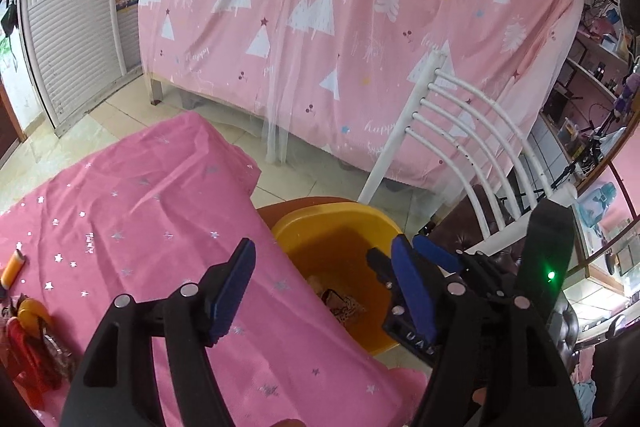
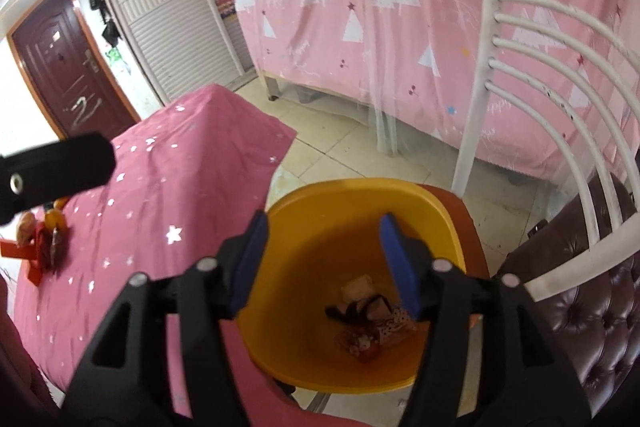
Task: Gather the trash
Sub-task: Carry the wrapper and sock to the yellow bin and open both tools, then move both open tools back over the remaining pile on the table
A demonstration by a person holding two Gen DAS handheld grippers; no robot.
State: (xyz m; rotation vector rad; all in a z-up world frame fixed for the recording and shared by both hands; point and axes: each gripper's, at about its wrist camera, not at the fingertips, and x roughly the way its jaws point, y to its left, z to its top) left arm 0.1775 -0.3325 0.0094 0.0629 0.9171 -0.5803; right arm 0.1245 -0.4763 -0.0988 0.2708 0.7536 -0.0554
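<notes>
We see the trash lying at the bottom of the yellow bin: a small heap of crumpled wrappers, one of them spotted, all loose and touching nothing but the bin floor. The bin stands on an orange-brown seat just beside the edge of the counter, which is draped in a pink cloth with silver stars.

Our right gripper hangs directly above the bin's mouth, its jaws spread apart with nothing between the blue pads; the wrappers show through the gap far below them. Our left gripper sits over the counter's edge and the bin's rim, its jaws likewise spread and empty. From the left wrist view, the right gripper's blue fingers appear close by, over the bin.

More scraps remain on the counter's far left: red and brown wrappers, something yellow, and an orange tube a little apart from them.

Beyond the bin stands a white chair with a curved slatted back, and behind it a bed hung with a pink sheet printed with white trees.
</notes>
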